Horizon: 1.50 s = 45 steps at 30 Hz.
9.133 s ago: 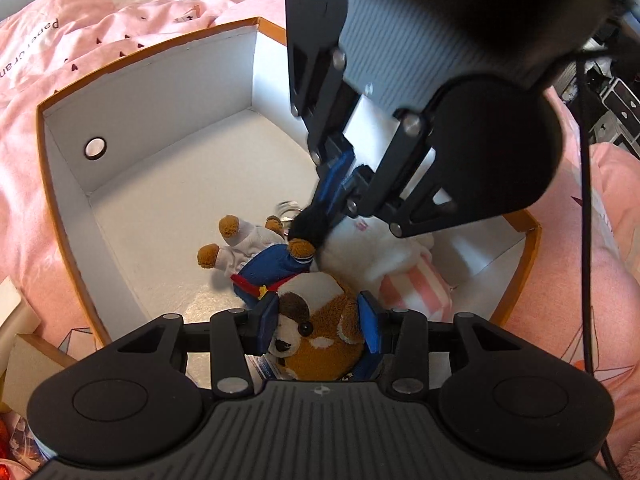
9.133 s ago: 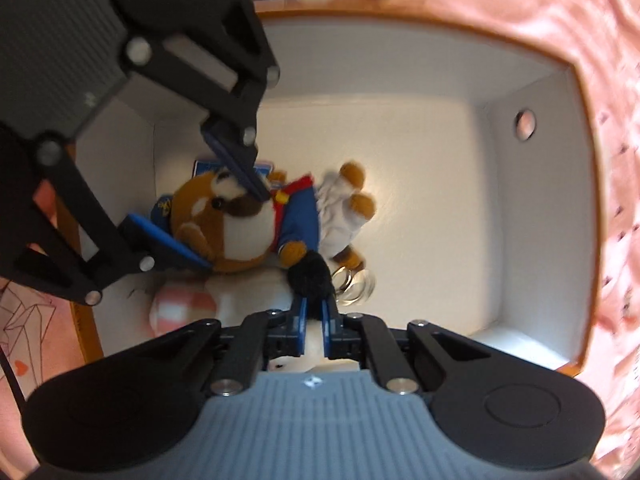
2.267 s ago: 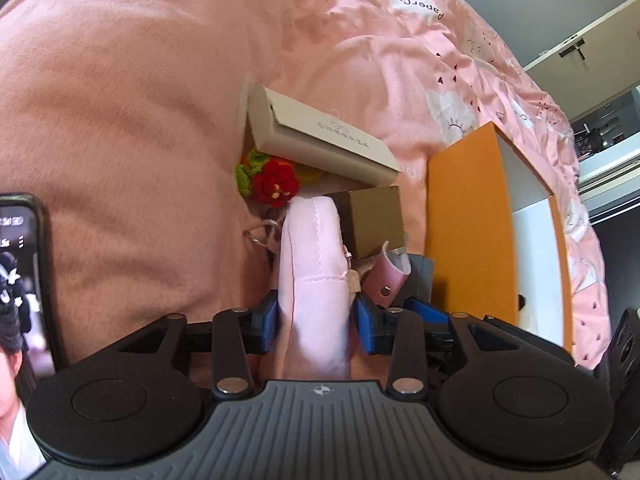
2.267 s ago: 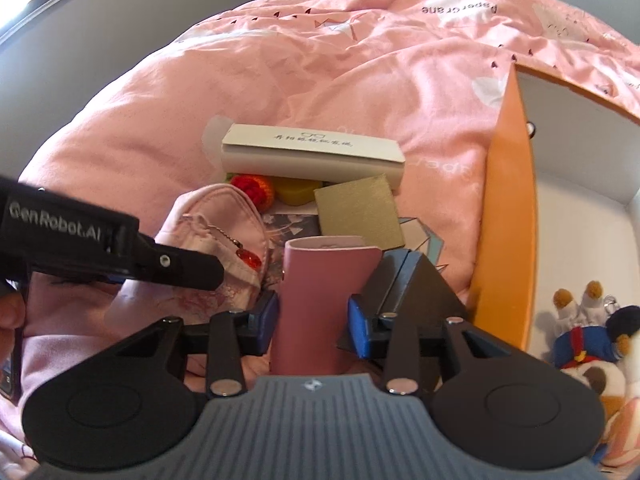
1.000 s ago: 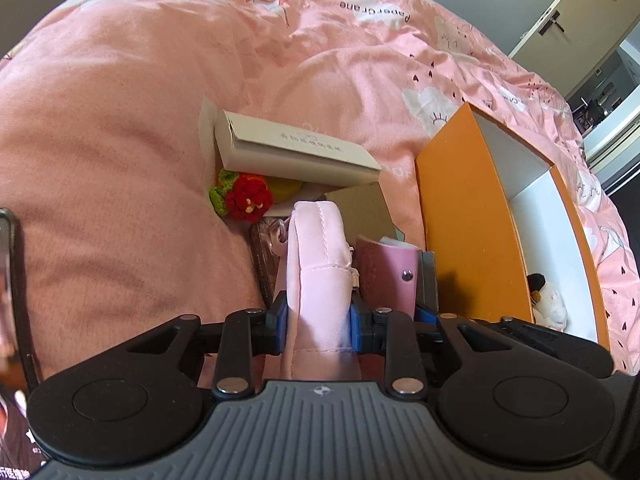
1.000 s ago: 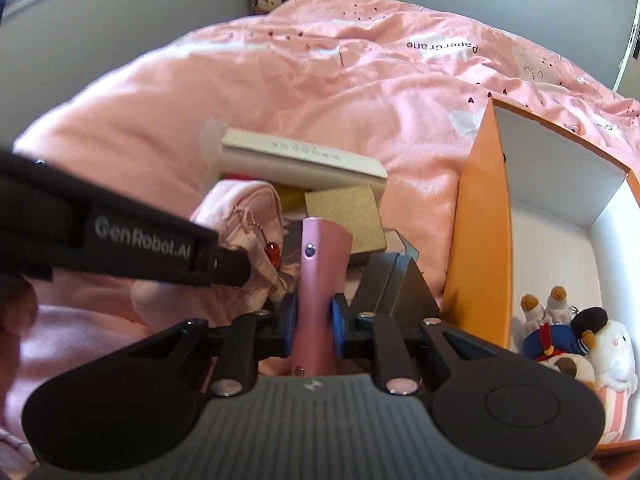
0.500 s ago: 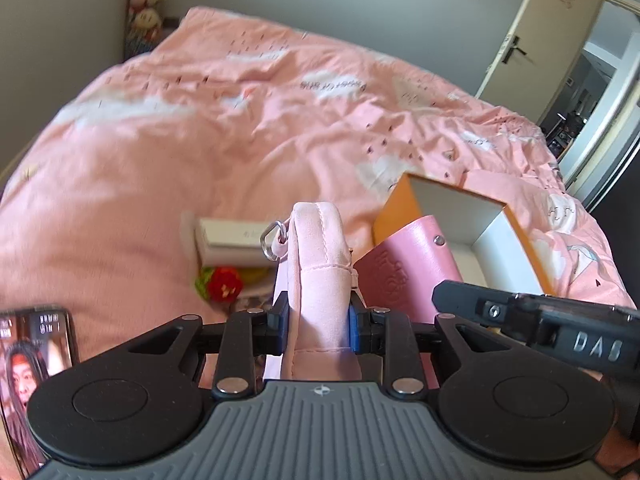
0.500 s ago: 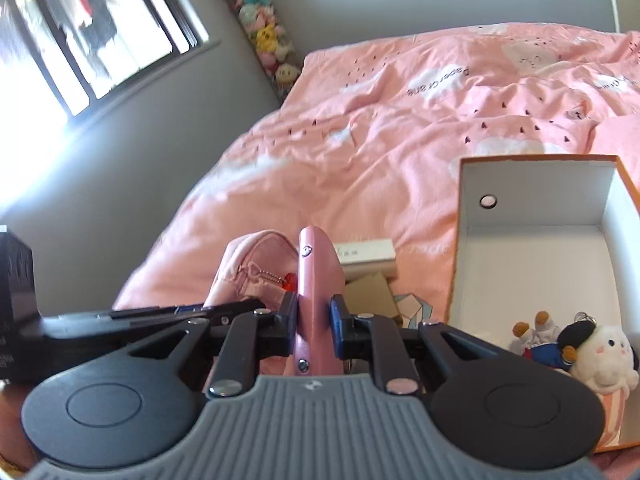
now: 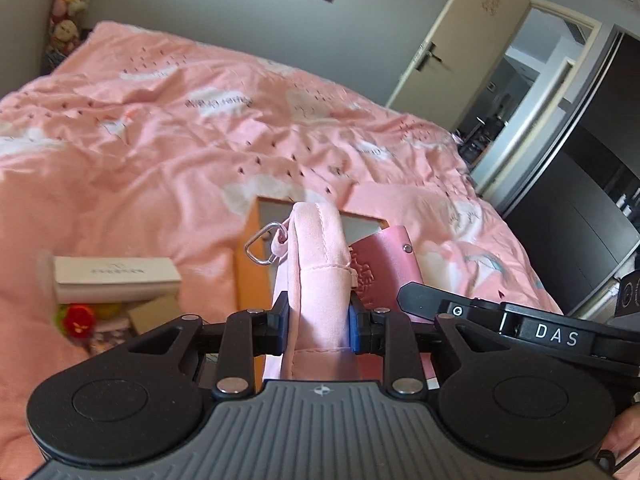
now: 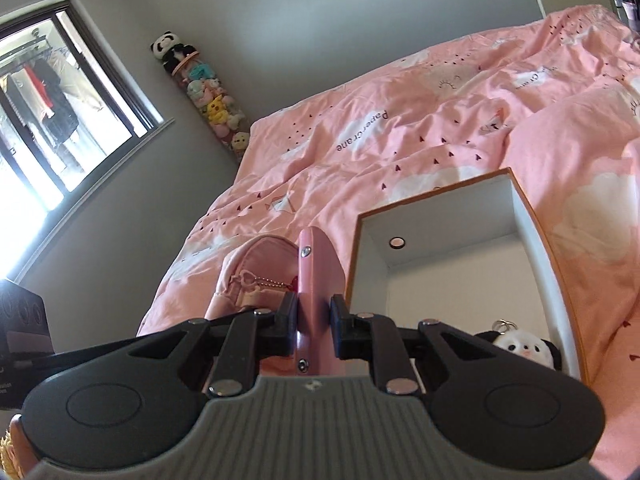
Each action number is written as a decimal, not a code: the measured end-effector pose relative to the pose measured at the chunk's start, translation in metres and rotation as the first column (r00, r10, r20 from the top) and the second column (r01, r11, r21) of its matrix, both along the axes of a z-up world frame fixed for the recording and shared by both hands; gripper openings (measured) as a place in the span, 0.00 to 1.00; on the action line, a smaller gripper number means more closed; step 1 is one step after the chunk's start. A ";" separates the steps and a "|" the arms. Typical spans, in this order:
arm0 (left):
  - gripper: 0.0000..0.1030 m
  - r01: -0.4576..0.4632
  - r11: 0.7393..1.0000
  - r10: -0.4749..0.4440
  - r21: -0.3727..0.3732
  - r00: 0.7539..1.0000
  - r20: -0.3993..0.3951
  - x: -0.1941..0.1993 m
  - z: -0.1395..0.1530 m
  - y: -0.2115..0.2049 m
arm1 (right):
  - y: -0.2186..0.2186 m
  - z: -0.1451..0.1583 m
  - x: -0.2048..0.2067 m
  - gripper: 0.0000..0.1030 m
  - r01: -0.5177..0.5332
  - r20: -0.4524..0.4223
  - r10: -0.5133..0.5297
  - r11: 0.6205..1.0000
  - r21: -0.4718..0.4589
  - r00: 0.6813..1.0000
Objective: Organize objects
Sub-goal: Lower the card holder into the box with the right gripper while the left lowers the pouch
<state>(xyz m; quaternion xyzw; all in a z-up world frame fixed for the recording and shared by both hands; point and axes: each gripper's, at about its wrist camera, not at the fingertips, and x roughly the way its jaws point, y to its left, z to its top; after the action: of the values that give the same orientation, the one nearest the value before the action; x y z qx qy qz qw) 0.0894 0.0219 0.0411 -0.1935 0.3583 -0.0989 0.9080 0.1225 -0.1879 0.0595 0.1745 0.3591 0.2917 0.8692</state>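
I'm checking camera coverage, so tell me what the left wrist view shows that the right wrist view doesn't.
Only the left wrist view shows the long white cardboard box, the red crocheted flower and the open door. Only the right wrist view shows the window, the panda plush toy and the box's white floor. Both show the pale pink fabric pouch, the dark pink leather case, the orange-sided storage box and the pink bedspread.

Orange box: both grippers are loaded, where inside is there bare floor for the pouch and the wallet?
The orange box has bare white floor from the far wall with the round hole toward the near end. The near end is crowded: the panda plush lies there. Drop the pink pouch and pink wallet toward the hole.
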 end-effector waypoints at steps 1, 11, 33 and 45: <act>0.29 0.016 1.000 -0.016 -0.007 1.000 -0.009 0.004 -0.003 -0.002 | -0.005 -0.004 0.001 0.17 0.010 -0.011 -0.010 1.000 0.006 1.000; 0.29 0.046 0.997 -0.055 -0.069 0.988 -0.144 0.029 -0.032 -0.014 | -0.037 -0.046 0.023 0.17 0.072 -0.172 -0.053 0.992 0.105 0.984; 0.44 0.189 0.976 -0.132 0.111 0.909 -0.395 0.043 -0.072 -0.060 | -0.043 -0.114 0.041 0.17 0.078 -0.405 -0.050 0.996 0.052 0.913; 0.48 0.231 0.957 -0.167 0.177 0.935 -0.314 0.049 -0.053 -0.055 | -0.028 -0.110 0.040 0.17 0.039 -0.388 -0.043 0.999 -0.018 0.921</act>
<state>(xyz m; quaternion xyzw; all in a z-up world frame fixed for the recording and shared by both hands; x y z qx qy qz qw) 0.1384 -0.0328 -0.0121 -0.0713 0.5164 -0.1220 0.8446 0.1625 -0.2156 -0.0506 0.2320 0.5218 0.2315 0.7876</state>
